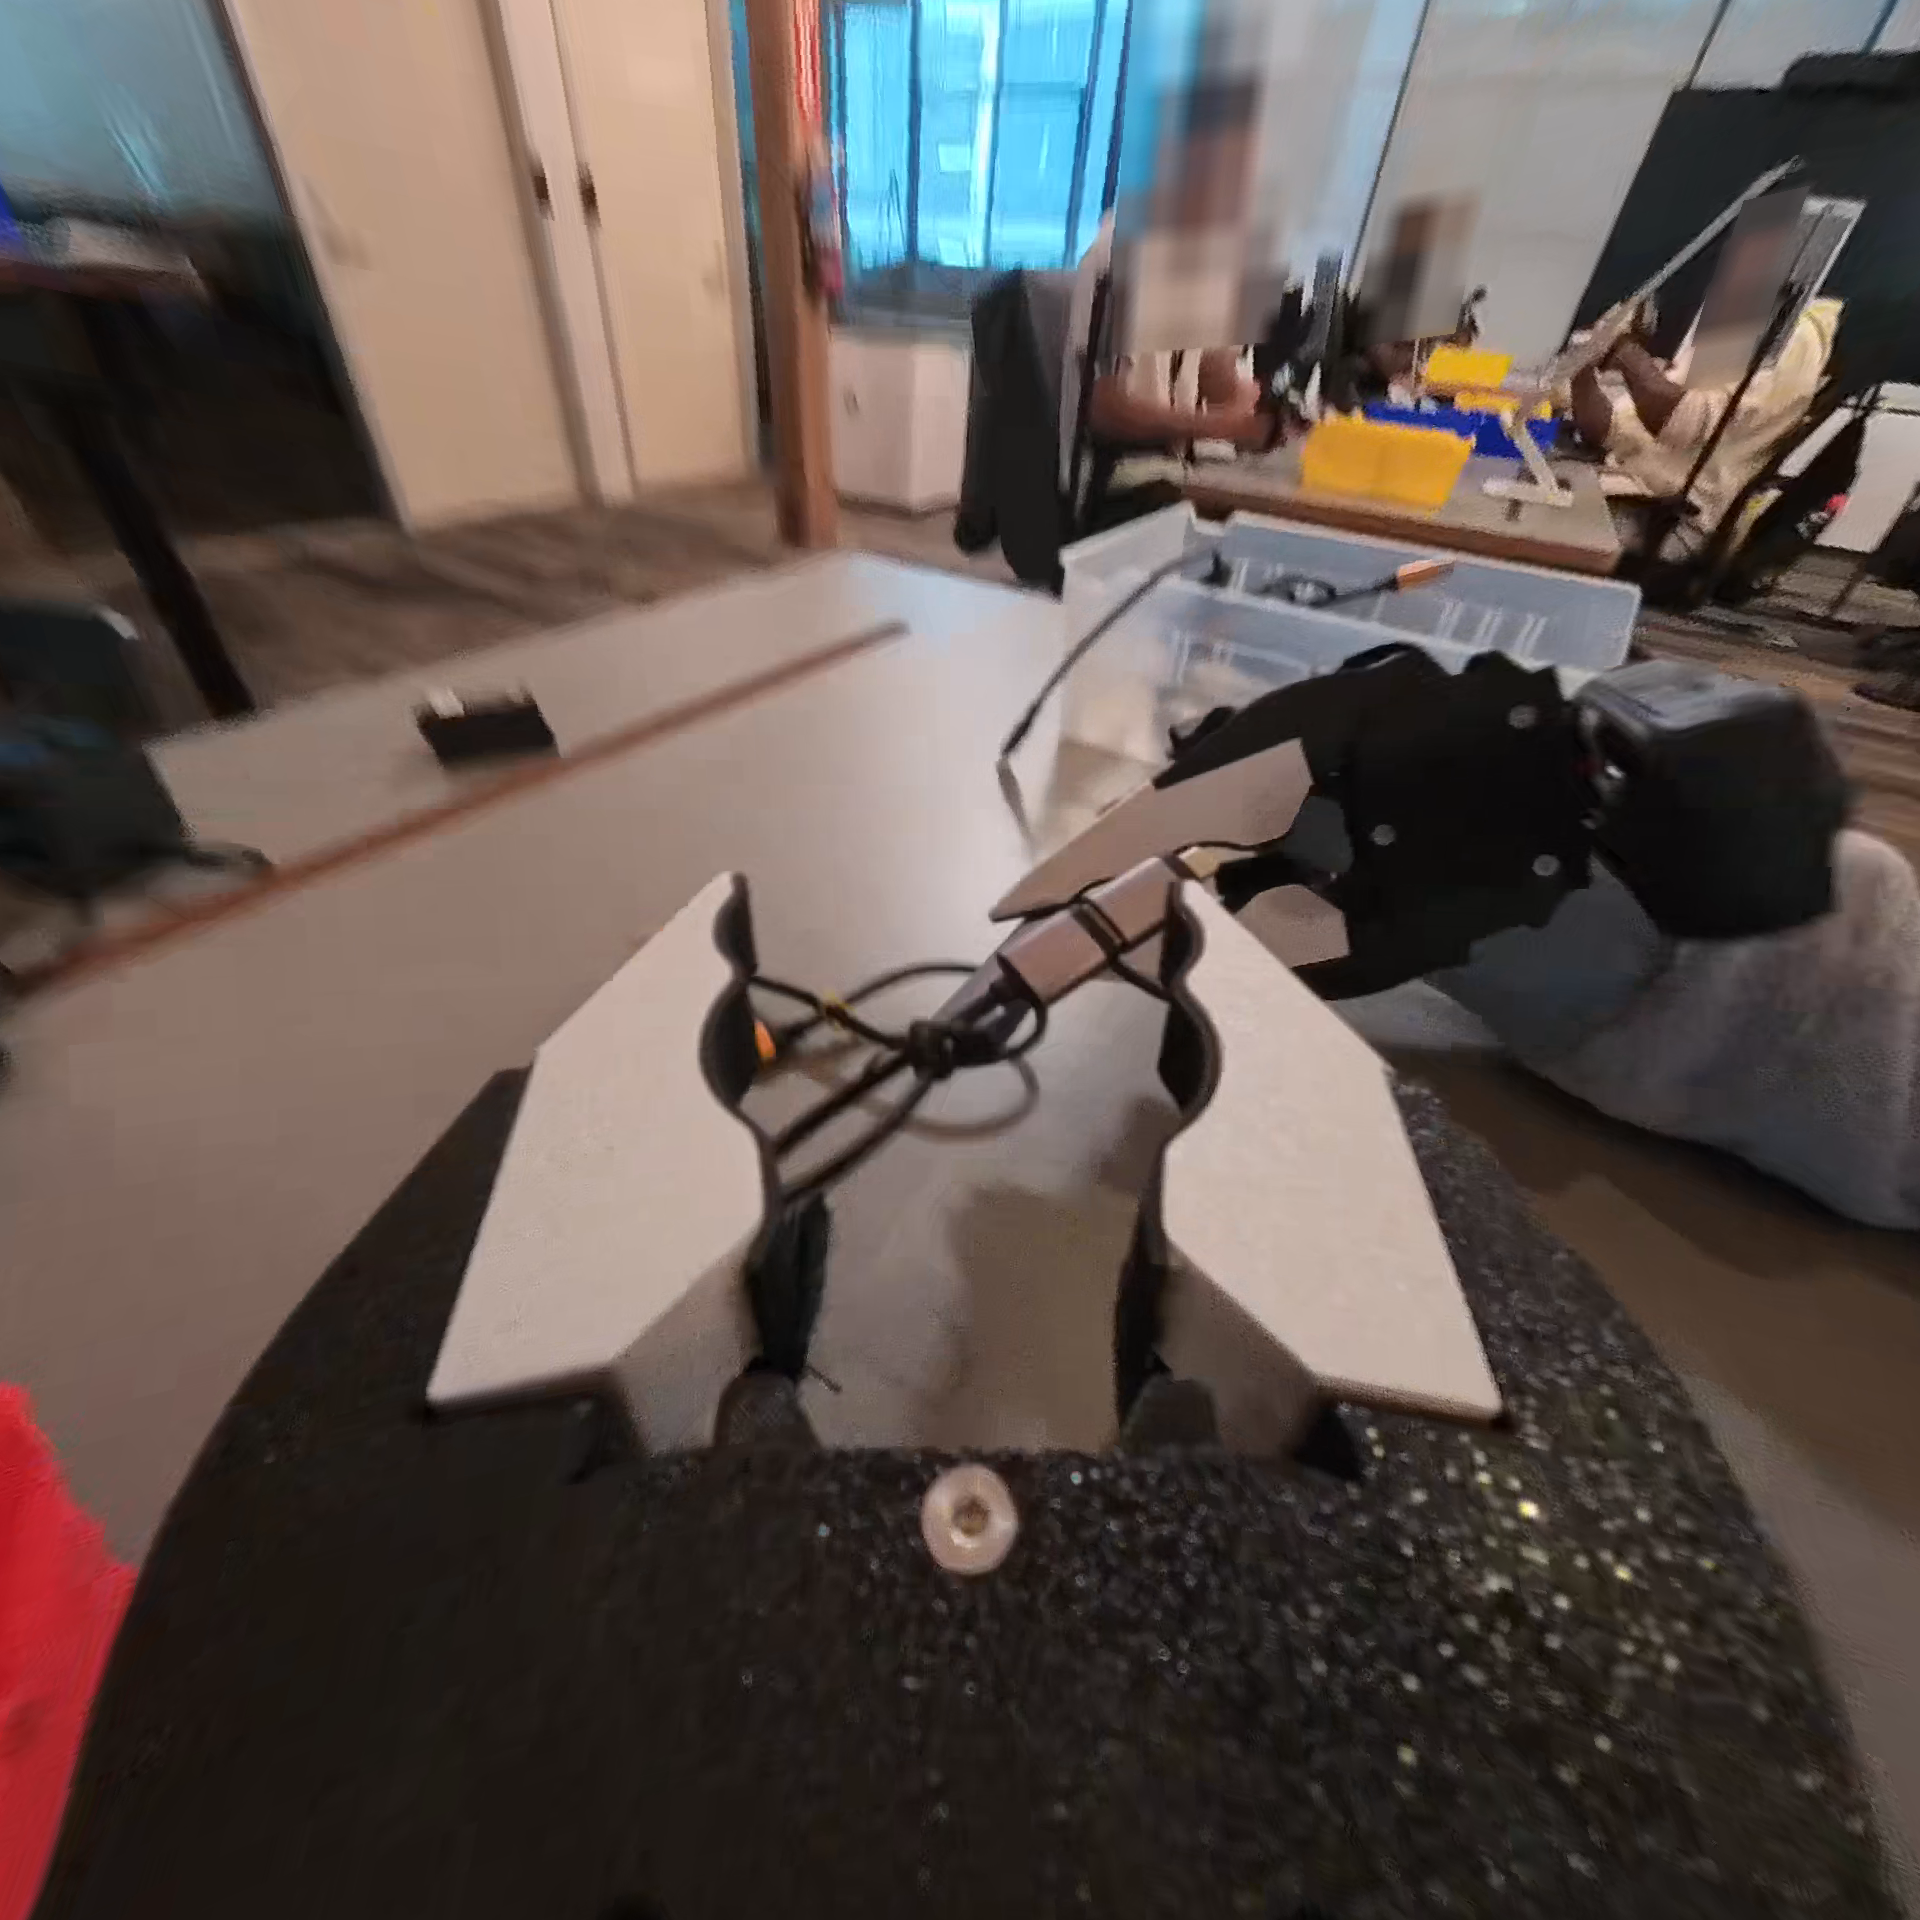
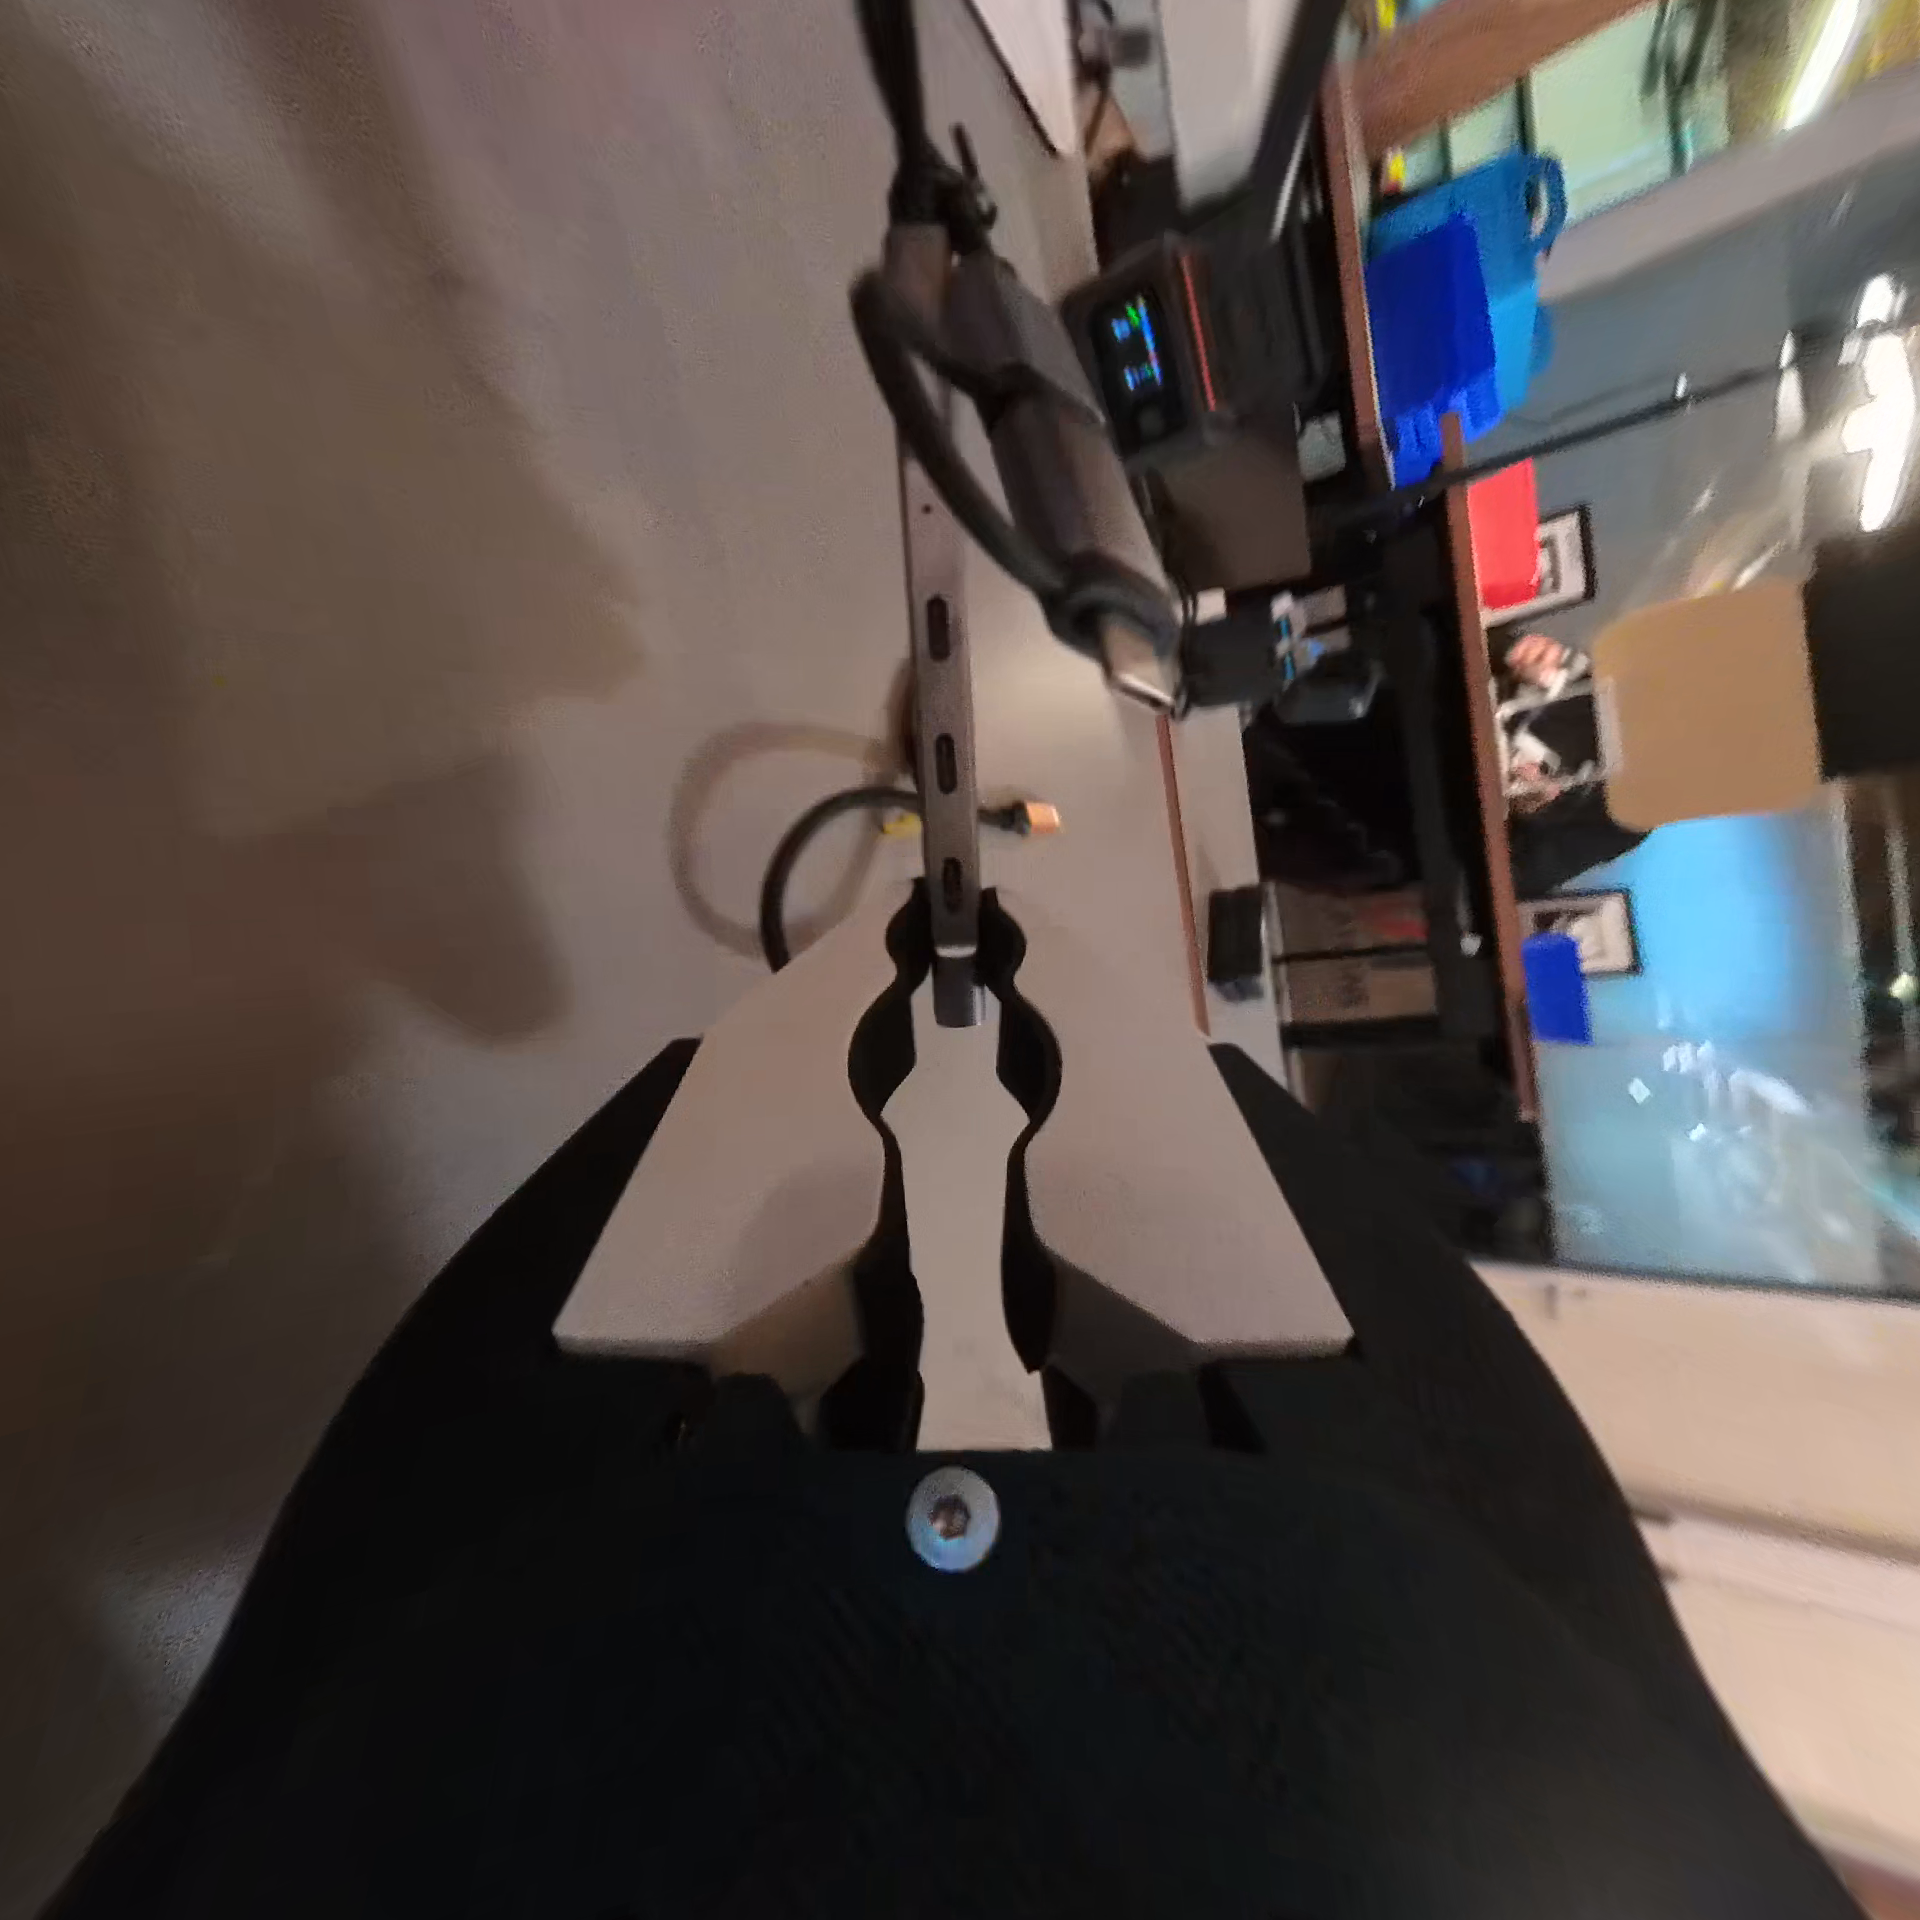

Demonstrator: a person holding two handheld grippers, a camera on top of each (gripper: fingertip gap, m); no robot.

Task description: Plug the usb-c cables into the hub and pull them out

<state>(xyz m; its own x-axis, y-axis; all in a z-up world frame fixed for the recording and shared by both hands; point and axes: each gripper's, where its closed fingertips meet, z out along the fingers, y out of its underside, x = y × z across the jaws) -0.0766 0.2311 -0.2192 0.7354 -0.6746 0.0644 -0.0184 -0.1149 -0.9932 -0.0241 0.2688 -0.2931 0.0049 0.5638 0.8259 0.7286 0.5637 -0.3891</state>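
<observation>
My right gripper (image 2: 948,940) is pinched on the near end of the USB-C hub (image 2: 940,727), a slim grey bar. From the right wrist view the hub stands edge-on, with three ports in a row along the side facing me. It is raised off the bench (image 2: 540,436); its tail cable (image 2: 966,436) loops back along it, ending in a loose plug.

My left gripper (image 1: 961,997) hangs over the bench with fingers spread wide, nothing between them. Ahead of it a tangle of black USB-C cables (image 1: 914,1049) lies on the bench under the hub's far end; one orange-tipped plug (image 1: 766,1039) sits beside my left finger (image 1: 623,1143).

From the left wrist view, my right gripper (image 1: 1023,899) comes in from the right, its fingers closed on the hub (image 1: 1081,935). Whether any cable is seated in a port, I cannot tell.

Clear plastic bin (image 1: 1455,613) at the bench's far edge. Small black box (image 1: 485,720) well to the left.
</observation>
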